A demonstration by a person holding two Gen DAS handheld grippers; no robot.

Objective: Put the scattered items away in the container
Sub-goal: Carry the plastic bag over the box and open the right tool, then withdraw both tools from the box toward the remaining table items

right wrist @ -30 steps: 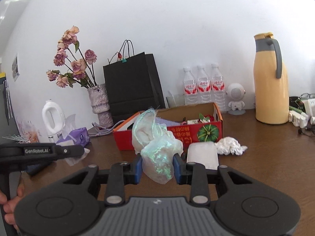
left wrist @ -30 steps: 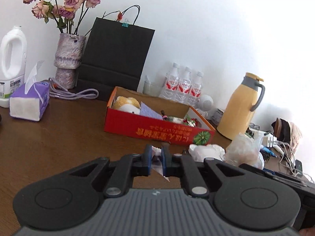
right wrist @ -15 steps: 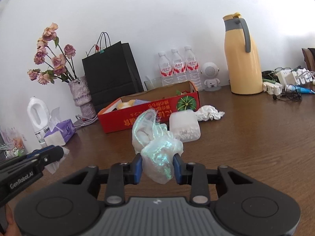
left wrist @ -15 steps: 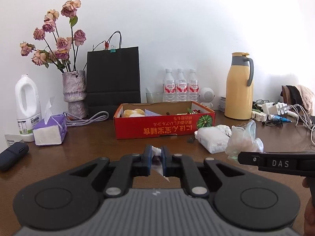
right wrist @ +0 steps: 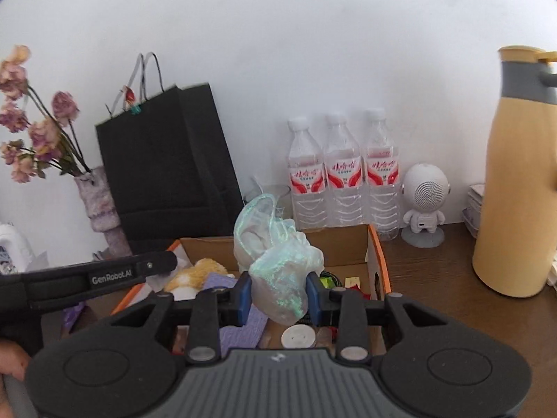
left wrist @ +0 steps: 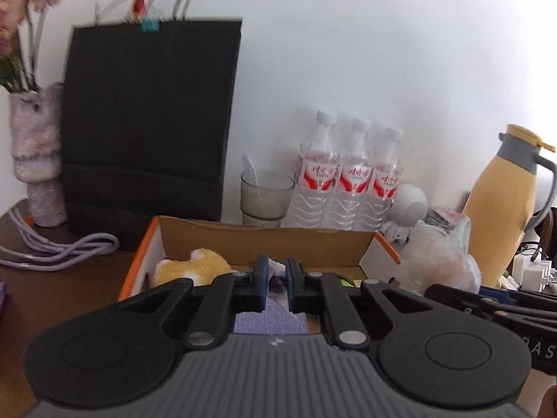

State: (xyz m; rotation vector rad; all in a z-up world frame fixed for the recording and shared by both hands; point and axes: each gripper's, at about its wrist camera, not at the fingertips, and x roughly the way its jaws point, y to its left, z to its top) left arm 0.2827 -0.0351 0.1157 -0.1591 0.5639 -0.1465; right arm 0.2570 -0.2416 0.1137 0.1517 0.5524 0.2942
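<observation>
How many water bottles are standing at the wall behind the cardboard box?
3. The water bottles stand side by side, touching, against the wall behind the cardboard box: left, middle, right. A glass stands left of them, a small white speaker right. None seems hidden.

On my right wrist view I can read "GenRobot.AI" in pale letters on the side of the left tool [right wrist: 115, 276]. On my left wrist view, the letters "BAS" show on the right tool's body [left wrist: 538, 350] at the frame edge, cut off. The three water bottles [right wrist: 343, 170] carry red labels with white script I cannot make out.
</observation>
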